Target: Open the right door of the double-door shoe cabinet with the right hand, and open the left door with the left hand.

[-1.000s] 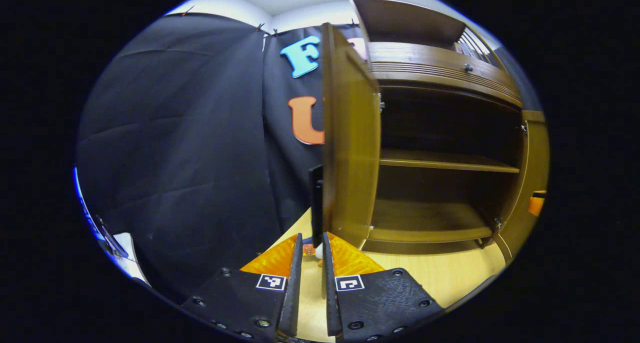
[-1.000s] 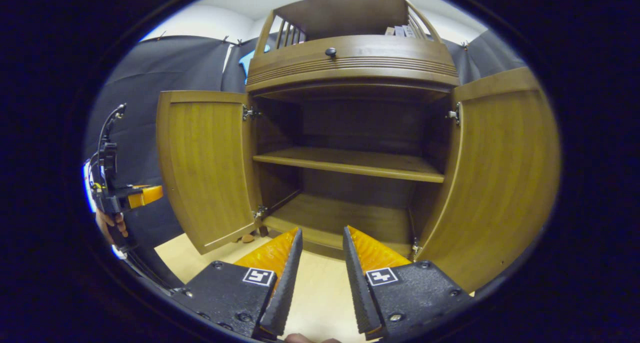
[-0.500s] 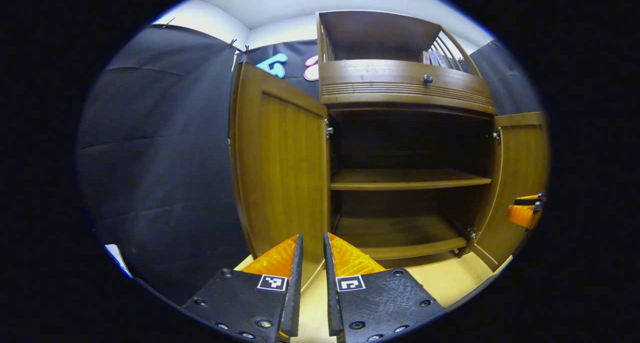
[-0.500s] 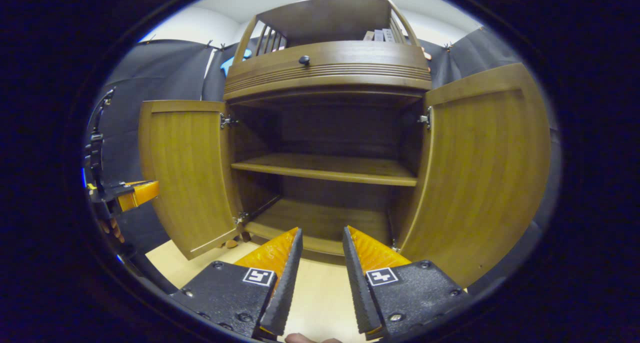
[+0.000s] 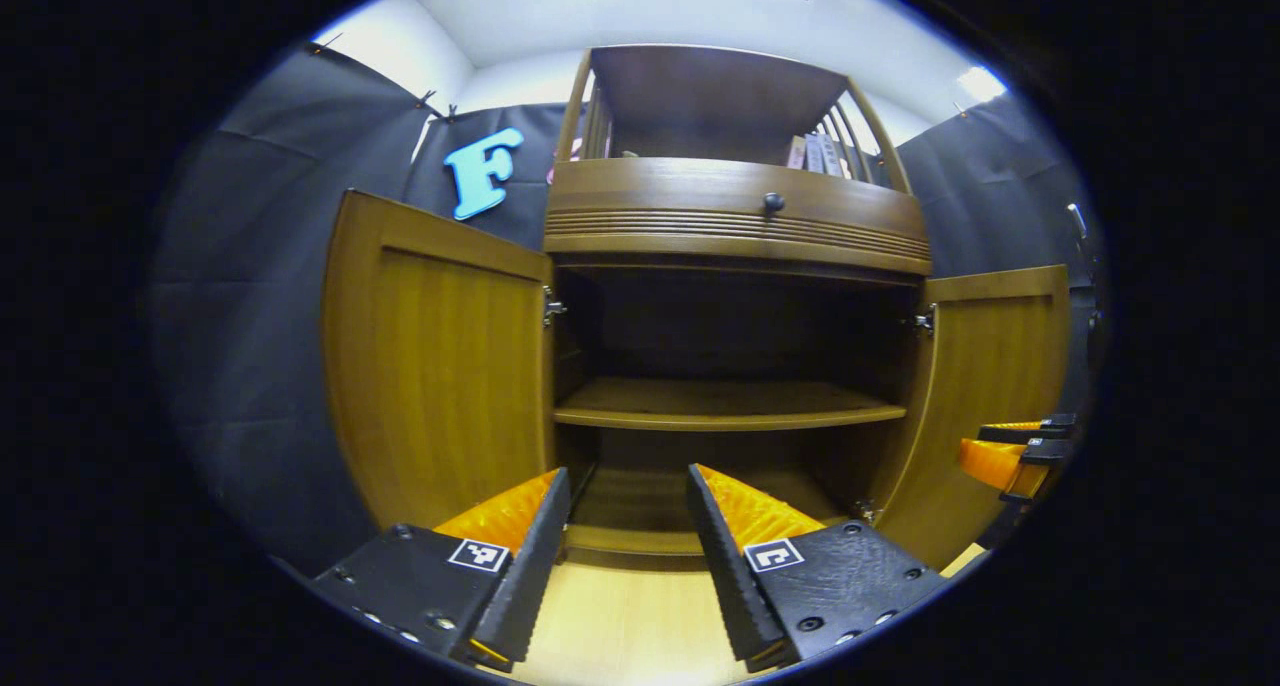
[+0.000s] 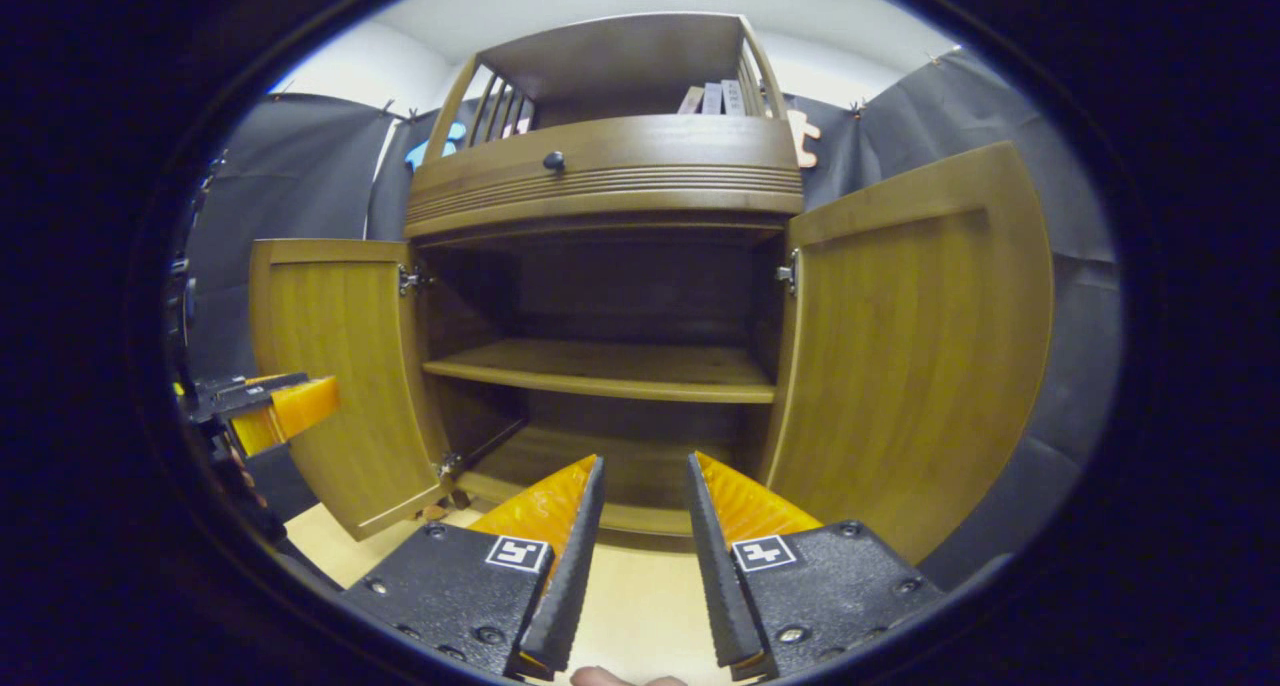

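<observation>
Both doors of the shoe cabinet (image 5: 735, 236) stand swung out in front of you. In the left gripper view, your left gripper (image 5: 627, 526) hangs apart from the furniture with its fingers spread fairly wide and nothing between them; the pale floor (image 5: 620, 626) shows through the gap. The left door (image 5: 440, 366) is ahead and to the left of those fingers, hinged at the cabinet's side and turned outward, and the right door (image 5: 1000, 386) is ahead and off to the right, also turned outward. Straight ahead, between the fingers, is the dark inside of the cabinet with its middle shelf (image 5: 725, 406) and its bottom board below. Above the opening runs a closed drawer front with a small round knob (image 5: 772, 203), and a railed top rack above that.

In the right gripper view, your right gripper (image 6: 642, 521) is likewise parted with nothing held, though the gap is narrower than on the other tool. The shelf lies straight ahead of it, the right door fills the space to its right, and the left door is ahead to its left. Your left gripper also shows at the far left of this view, just in front of the left door's outer edge; whether it touches the door cannot be told from here.
</observation>
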`<action>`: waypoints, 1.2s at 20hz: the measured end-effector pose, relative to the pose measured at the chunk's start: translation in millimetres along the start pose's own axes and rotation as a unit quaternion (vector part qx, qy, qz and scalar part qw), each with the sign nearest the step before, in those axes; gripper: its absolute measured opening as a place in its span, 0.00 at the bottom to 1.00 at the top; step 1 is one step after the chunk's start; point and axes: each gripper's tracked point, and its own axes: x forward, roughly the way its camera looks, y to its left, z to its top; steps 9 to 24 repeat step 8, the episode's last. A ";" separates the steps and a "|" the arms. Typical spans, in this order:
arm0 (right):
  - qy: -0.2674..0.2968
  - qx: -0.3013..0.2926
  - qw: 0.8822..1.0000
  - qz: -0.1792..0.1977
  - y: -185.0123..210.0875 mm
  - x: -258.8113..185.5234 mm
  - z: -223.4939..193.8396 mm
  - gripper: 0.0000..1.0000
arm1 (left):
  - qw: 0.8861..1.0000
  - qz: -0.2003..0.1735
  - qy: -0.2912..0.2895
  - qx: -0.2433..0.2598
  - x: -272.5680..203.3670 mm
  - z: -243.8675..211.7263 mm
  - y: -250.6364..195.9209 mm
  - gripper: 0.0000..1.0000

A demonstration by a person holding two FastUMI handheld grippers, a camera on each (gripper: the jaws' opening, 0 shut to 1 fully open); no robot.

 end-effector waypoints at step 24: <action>-0.019 -0.012 0.999 -0.028 -19.1 -4.4 17.4 0.54 | 1.000 -0.026 0.001 0.007 0.9 7.0 -33.1 1.00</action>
